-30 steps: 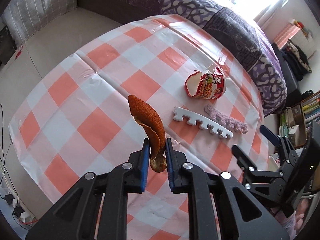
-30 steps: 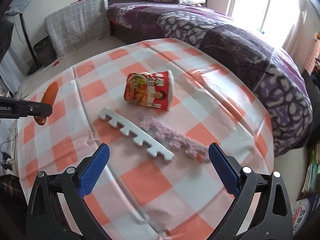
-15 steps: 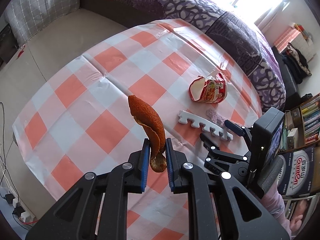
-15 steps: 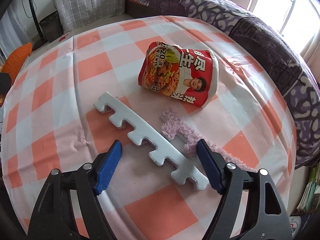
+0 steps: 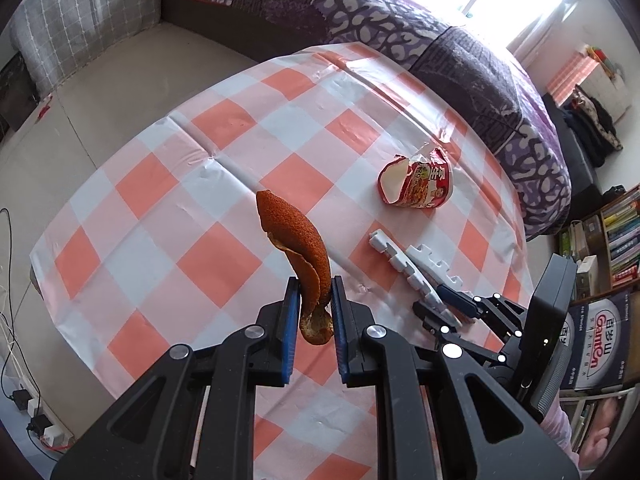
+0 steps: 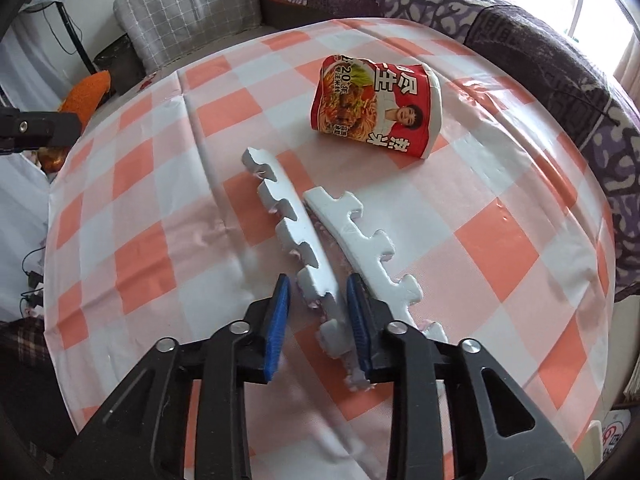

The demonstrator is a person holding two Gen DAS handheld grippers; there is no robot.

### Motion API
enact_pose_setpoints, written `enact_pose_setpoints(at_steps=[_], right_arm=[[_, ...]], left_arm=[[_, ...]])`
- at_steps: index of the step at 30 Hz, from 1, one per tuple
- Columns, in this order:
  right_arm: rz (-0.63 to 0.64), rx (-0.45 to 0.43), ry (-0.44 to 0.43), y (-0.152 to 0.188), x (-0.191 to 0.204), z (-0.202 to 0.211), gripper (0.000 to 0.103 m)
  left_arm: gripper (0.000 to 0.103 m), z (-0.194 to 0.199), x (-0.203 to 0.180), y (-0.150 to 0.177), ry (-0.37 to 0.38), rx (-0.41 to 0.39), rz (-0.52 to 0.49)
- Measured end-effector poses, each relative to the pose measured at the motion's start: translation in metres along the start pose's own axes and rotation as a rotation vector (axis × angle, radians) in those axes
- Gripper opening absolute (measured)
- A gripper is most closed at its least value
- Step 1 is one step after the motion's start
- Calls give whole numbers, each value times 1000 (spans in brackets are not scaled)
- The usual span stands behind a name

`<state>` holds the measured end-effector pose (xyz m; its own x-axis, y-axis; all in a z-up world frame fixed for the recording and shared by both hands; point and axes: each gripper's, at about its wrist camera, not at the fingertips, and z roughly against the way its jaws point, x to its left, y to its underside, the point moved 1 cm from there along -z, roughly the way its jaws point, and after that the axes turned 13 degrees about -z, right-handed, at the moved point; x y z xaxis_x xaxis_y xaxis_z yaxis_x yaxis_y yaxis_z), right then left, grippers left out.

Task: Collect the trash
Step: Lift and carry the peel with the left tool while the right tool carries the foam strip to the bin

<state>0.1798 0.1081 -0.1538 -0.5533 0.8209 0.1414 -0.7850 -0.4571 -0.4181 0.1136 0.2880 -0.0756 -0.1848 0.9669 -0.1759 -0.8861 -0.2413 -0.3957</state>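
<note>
My left gripper (image 5: 314,292) is shut on an orange peel (image 5: 296,240) and holds it above the checked tablecloth (image 5: 208,208). The peel also shows at the left of the right wrist view (image 6: 86,92). My right gripper (image 6: 318,304) is low over the table with its jaws around a white notched foam strip (image 6: 304,240); a gap remains on its left side. A second foam strip (image 6: 360,240) with purple fuzz lies just outside the right finger. A crushed red noodle cup (image 6: 376,110) lies on its side beyond them, also in the left wrist view (image 5: 416,186).
A purple patterned bed (image 5: 400,32) runs along the table's far side. A grey checked cushion (image 6: 188,12) lies at the far left. Bookshelves (image 5: 616,236) stand at the right. Cables and a power strip (image 5: 40,428) lie on the floor at left.
My right gripper moved down and forward and narrowed its jaws around the white foam strip, which turned lengthwise; the fuzzy strip flipped white side up. My left gripper stayed shut on the peel.
</note>
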Motion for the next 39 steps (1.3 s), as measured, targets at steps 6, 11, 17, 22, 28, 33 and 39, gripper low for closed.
enact_pose_setpoints(at_steps=[6,11,17,22,28,33,39], right_arm=[[20,-5,40,-4,7,-10,58],[18,-54,66,-6,12,-9,22],[-45,-129,47,-13,15,14,22],[-96,-231,64,-27,16,53,22],[-152,-329,87,-34,18,98,22],[-237,-375,97,-30,11,128,22],[-330,-401,121,-13,-5,150,22]], left_arm=[[16,-1,1,0,0,3,3],[16,-2,4,0,-7,5,8],[16,5,2,-2,-16,-27,-2],[16,23,-4,-7,-12,-110,2],[16,46,-19,-13,4,-223,-15],[16,56,-27,-16,26,-269,-24],[16,64,-36,-16,40,-309,-32]])
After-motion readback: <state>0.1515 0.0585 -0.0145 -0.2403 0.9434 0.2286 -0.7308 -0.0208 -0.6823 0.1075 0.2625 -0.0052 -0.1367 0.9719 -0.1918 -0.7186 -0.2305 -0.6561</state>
